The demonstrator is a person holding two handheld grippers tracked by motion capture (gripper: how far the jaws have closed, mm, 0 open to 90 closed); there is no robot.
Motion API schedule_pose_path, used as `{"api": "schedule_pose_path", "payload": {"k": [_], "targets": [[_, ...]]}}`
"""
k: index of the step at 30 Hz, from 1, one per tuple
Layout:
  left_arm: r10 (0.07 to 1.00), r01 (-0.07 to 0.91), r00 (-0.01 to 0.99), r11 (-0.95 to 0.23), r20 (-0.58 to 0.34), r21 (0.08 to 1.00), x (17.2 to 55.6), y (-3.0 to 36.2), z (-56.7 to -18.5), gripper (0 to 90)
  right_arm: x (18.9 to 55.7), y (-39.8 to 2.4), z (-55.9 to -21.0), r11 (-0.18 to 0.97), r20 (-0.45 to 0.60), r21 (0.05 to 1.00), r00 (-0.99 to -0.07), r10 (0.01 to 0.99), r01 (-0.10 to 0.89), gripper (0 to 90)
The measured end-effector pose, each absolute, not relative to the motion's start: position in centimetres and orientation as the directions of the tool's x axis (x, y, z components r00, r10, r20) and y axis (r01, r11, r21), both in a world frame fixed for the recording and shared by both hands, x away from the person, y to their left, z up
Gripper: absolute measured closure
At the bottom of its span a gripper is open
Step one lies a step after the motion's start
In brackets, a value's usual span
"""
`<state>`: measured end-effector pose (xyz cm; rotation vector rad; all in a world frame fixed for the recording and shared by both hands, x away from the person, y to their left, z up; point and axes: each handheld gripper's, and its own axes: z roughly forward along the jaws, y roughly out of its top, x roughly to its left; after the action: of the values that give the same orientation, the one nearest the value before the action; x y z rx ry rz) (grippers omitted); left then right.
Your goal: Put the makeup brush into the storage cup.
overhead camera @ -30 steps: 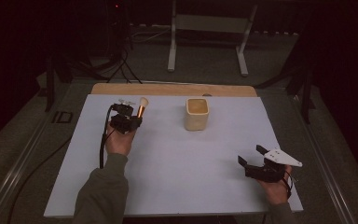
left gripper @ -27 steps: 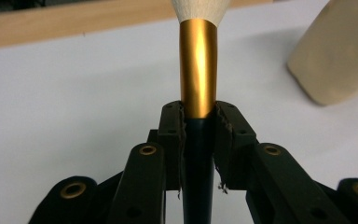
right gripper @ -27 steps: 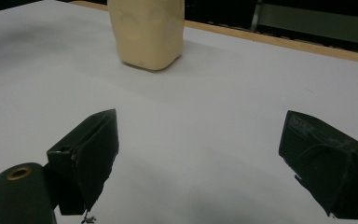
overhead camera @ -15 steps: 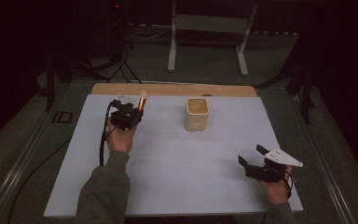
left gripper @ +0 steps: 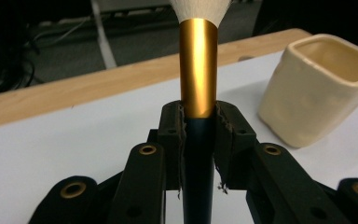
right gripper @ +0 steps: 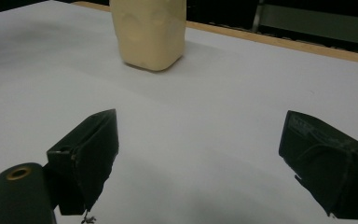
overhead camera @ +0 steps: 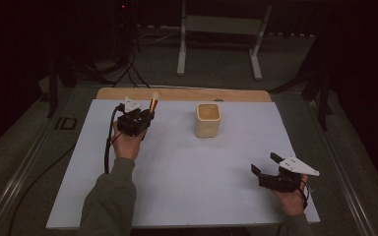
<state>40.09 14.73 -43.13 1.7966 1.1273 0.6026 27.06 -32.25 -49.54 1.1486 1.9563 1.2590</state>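
Makeup brush (left gripper: 196, 70) is clamped upright at its dark handle by the left gripper (left gripper: 198, 126); ceramic cup (left gripper: 321, 84) sits beyond-right. Brush should be kept vertical during transfer. Right gripper (right gripper: 205, 158) rests wide open, empty.

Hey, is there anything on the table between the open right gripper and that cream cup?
No. In the right gripper view, bare white table surface runs from the open right gripper up to the cream cup; the high view agrees.

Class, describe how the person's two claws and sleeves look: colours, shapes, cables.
Both claws, left and right, are black with two blocky jaws, brass-coloured rivets and a pale three-cornered plate on top. A black cable trails from the left one. The left sleeve is olive-grey.
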Motion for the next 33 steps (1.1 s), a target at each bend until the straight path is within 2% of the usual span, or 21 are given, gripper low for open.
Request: {"api": "schedule_pose_path", "payload": {"k": [12, 33], "targets": [[0.850, 0.352, 0.519, -0.115, -0.091, 0.929, 40.1, 14.7, -42.6, 74.4, 27.1, -32.2, -49.5, 0.201, 0.006, 0.909, -0.494, 0.870, 0.366, 11.8], [0.848, 0.330, 0.520, -0.088, -0.104, 0.940, 41.0, 13.4, -41.2, 74.4, 27.0, -32.3, -49.5, 0.196, 0.012, 0.910, -0.497, 0.867, 0.365, 11.5]]}}
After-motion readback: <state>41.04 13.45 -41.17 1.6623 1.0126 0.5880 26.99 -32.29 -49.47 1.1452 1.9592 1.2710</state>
